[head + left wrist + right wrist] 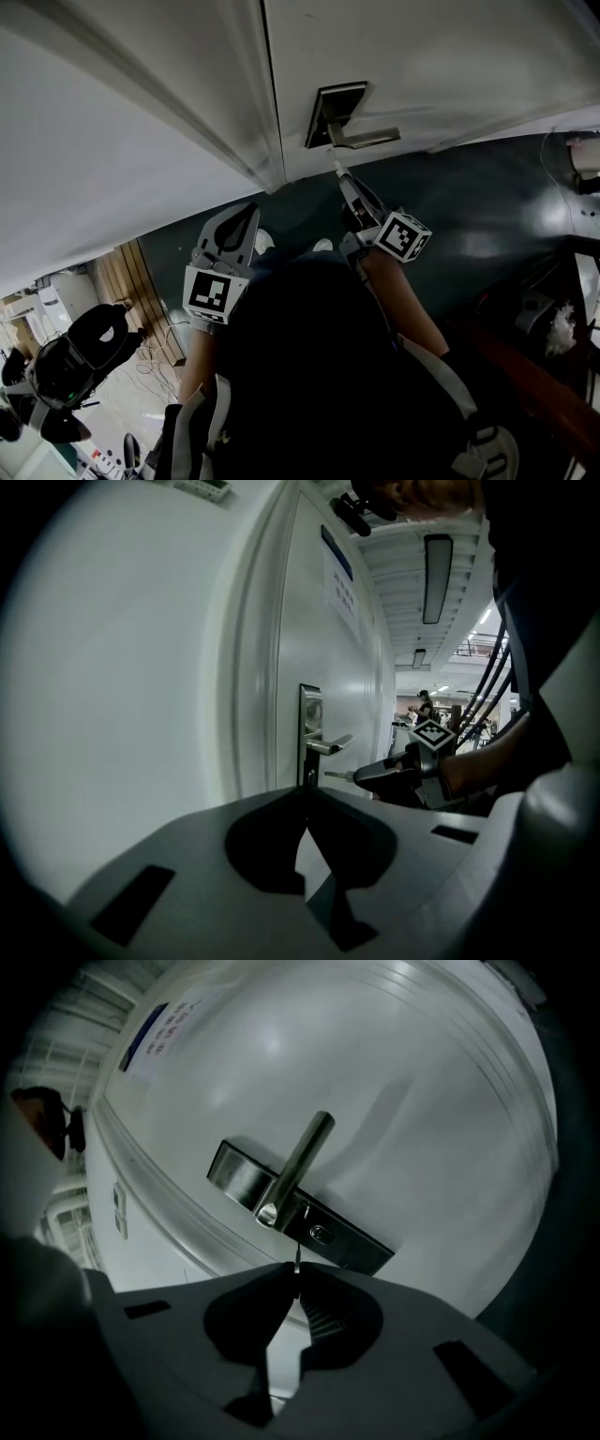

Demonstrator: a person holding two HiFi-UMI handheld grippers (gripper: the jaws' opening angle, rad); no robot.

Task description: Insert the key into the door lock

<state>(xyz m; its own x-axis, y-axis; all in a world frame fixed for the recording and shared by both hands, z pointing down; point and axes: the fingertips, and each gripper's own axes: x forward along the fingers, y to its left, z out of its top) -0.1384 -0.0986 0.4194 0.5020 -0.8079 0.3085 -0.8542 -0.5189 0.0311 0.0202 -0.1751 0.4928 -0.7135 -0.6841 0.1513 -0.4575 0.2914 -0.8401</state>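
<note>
A metal lock plate [330, 111] with a lever handle [367, 139] sits on the white door [441, 56]. My right gripper [341, 178] is shut on a thin key [296, 1260], which points at the plate. In the right gripper view the key's tip hangs just short of the small round keyhole [322, 1234], a little to its lower left, under the lever handle [302, 1159]. From the left gripper view the key [337, 774] shows a small gap to the lock plate [310, 731]. My left gripper [251, 214] hangs left of the door edge, shut and holding nothing.
The white door frame and wall [122, 141] run along the left. A paper notice [340, 594] is stuck high on the door. Dark floor [487, 216] lies below the door. Dark equipment [75, 361] stands at lower left, and a brown rail [534, 384] at the right.
</note>
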